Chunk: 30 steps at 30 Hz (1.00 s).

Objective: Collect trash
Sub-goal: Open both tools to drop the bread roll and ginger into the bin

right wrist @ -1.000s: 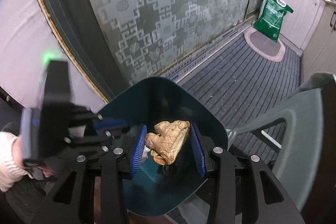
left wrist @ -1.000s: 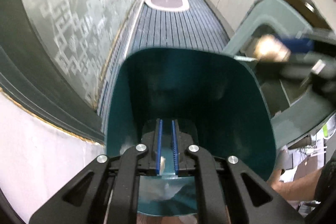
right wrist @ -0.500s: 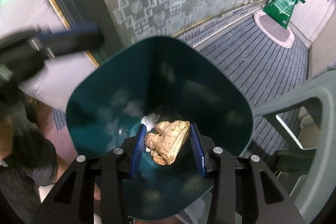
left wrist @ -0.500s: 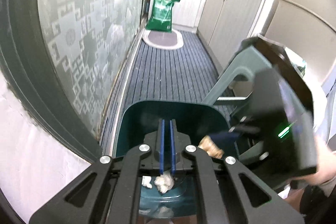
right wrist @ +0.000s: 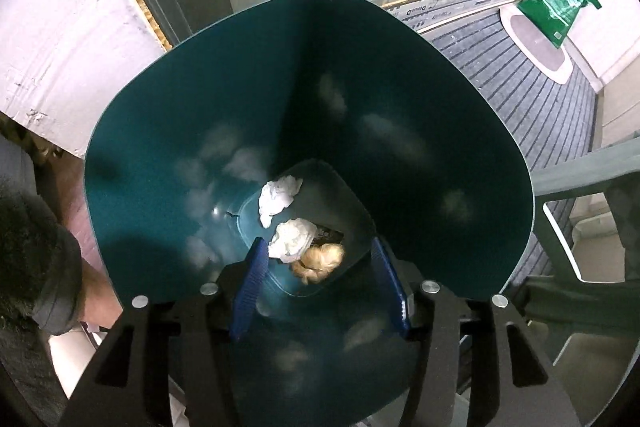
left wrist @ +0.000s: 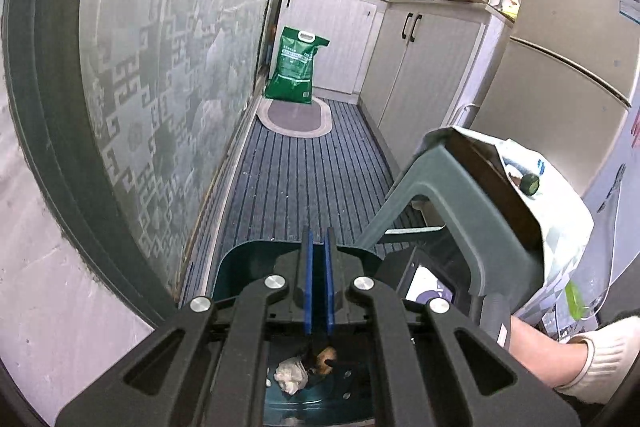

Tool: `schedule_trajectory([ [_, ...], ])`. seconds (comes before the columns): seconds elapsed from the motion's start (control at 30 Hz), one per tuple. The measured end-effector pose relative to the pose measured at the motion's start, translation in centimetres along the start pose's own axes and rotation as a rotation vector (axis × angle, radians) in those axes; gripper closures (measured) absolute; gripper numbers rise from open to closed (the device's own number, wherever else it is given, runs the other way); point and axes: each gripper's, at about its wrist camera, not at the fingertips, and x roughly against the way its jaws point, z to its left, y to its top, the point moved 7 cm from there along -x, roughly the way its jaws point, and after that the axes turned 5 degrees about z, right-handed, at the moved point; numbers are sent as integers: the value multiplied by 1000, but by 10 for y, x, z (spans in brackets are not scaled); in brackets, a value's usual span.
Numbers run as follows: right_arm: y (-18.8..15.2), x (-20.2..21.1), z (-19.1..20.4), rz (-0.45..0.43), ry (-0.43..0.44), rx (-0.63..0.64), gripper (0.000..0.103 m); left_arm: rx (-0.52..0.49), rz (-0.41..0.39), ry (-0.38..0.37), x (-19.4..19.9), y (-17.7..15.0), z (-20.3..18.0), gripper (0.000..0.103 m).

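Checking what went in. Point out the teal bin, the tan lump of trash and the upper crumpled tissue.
teal bin (right wrist: 400, 75): right wrist view, bare inner wall.
tan lump of trash (right wrist: 322, 259): right wrist view, its middle, on the bin floor.
upper crumpled tissue (right wrist: 278, 197): right wrist view, centre of the wad.

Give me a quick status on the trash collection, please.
Right gripper opening, nothing between the jaws. Left gripper shut, empty. Ginger piece in bin. Nothing blocking.
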Motion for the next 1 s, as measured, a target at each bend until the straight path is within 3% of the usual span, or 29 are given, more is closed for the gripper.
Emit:
schedule_trajectory([
  [0.13,0,5,2,-20,20,-14,49,3,-28,-4,8,7,-3,97],
  [0.23,2,16,5,-52,48,-30,59,9,-57,-8,14,15,-6,97],
  [0.63,20,113,3,-286,70,-60,64,21,-176,-21,46,52,-20,97],
  [1.0,7,197,-40,-459,-23,-102,64,13,-228,-21,50,75,-42,93],
])
